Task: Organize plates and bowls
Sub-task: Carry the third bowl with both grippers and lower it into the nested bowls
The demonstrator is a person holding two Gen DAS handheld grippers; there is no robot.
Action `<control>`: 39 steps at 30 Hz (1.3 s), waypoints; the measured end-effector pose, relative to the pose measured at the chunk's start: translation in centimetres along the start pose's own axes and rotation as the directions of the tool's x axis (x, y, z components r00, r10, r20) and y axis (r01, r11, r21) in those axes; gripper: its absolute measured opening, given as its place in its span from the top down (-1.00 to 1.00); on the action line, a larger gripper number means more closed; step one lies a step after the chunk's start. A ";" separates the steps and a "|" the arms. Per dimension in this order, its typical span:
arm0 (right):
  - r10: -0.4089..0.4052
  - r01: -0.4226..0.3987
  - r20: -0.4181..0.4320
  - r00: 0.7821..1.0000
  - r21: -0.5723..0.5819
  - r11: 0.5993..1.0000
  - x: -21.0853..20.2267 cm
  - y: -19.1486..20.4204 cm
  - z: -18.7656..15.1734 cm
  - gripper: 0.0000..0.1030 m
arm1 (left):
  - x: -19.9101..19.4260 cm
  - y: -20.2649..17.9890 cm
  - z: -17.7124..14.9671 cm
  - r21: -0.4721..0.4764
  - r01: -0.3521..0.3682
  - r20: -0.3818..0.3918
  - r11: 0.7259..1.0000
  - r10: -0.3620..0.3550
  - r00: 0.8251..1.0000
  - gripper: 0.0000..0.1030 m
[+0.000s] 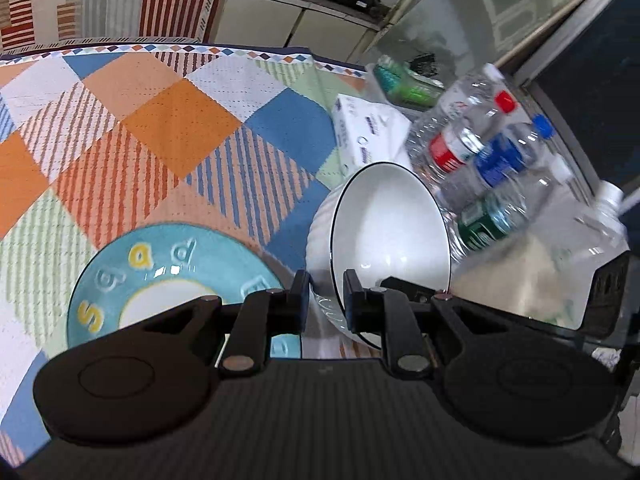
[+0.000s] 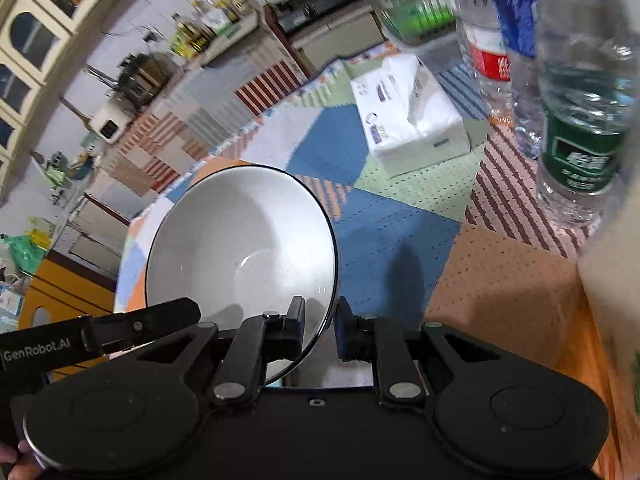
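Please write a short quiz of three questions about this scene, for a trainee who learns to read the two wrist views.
1. True or false: each gripper is shut on the rim of a white bowl.
2. Which colour is the plate with raised letters: A red, B turquoise, C black?
3. What white item lies on the cloth beside the bottles?

Key:
1. True: left gripper on its white bowl, right gripper on its bowl.
2. B, the plate.
3. The tissue pack, near the bottles.

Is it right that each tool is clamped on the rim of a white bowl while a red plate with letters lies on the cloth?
Not quite: the plate is light blue, not red, as the left wrist view shows. The left tool and right tool do each clamp a white bowl rim.
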State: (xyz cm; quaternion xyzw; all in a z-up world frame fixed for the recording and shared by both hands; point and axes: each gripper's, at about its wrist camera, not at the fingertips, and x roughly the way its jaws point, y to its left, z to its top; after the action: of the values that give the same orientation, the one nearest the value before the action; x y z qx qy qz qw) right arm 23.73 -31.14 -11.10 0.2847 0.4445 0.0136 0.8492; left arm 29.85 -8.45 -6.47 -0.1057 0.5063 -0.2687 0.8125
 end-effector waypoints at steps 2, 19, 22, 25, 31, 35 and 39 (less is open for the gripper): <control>0.003 -0.003 0.031 1.000 -0.016 1.000 -1.6 0.7 -1.2 0.63 | -1.3 -0.1 -1.1 -0.014 0.017 -0.008 1.000 -0.017 1.000 0.69; -0.045 0.049 0.042 0.998 -0.090 0.995 -7.9 1.7 -8.4 0.63 | -5.5 -1.2 -7.7 -0.021 0.065 -0.080 0.998 -0.067 0.995 0.69; -0.086 0.091 0.044 0.995 -0.133 0.987 -8.7 2.3 -9.1 0.63 | -5.2 -1.4 -8.4 -0.028 0.076 -0.113 0.997 -0.079 0.990 0.69; -0.122 0.128 0.048 0.991 -0.155 0.980 -9.5 2.5 -9.7 0.63 | -4.6 -1.6 -9.0 -0.020 0.089 -0.151 0.996 -0.091 0.984 0.69; -0.188 0.195 0.054 0.981 -0.196 0.961 -10.1 2.3 -10.7 0.64 | -2.7 -1.6 -10.4 -0.037 0.108 -0.239 0.993 -0.114 0.964 0.70; -0.236 0.244 0.065 0.970 -0.251 0.936 -9.8 2.7 -11.4 0.64 | -1.6 -1.5 -11.0 -0.058 0.109 -0.286 0.992 -0.121 0.951 0.70; -0.272 0.282 0.077 0.959 -0.297 0.912 -9.3 3.1 -12.0 0.64 | -0.9 -1.2 -11.3 -0.078 0.103 -0.315 0.992 -0.122 0.941 0.70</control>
State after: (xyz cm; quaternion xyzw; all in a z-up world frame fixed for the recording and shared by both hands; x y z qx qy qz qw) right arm 9.63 -25.43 -7.90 0.0845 0.4582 -0.0434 0.8838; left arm 19.26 -7.82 -10.52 -0.1141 0.6322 -0.3129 0.6996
